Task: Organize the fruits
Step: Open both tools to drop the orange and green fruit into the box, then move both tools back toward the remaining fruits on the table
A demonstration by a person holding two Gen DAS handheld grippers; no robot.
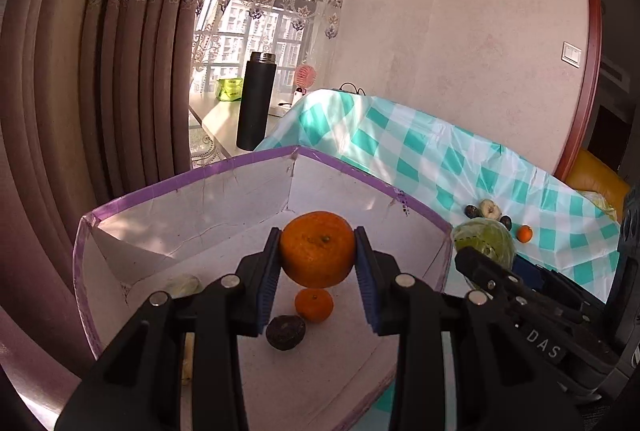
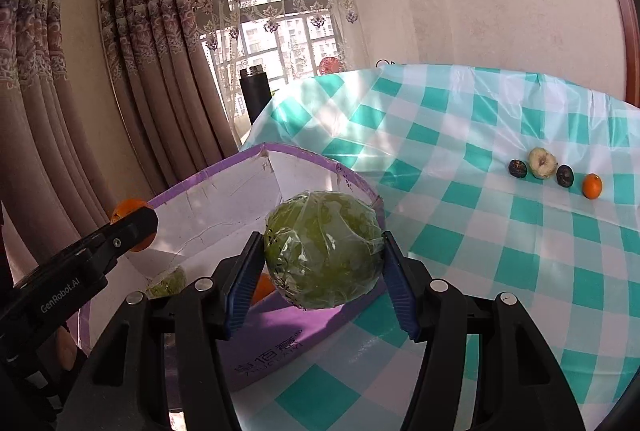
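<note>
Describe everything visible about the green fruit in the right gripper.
The green fruit is large, round and mottled yellow-green, wrapped in clear, wrinkled, glossy film. The right gripper holds it in the air, one blue ribbed pad pressing on each side. It hangs at the near corner of the purple-edged box, partly over the checked tablecloth. Nothing else touches it.

Two grippers are in view, each with two fingers. There are three oranges: a large one [image 1: 318, 249], a small one [image 1: 314, 305] in the box [image 1: 224, 199], and a small one [image 2: 592, 185] on the worktop [image 2: 460, 135]. Three dark round fruits show: one [image 1: 286, 332] in the box, two [image 2: 517, 167] [image 2: 565, 175] on the worktop. One wrapped green fruit [image 2: 324, 251], one pale fruit [image 2: 542, 162], one box, one black flask [image 1: 254, 101].
</note>
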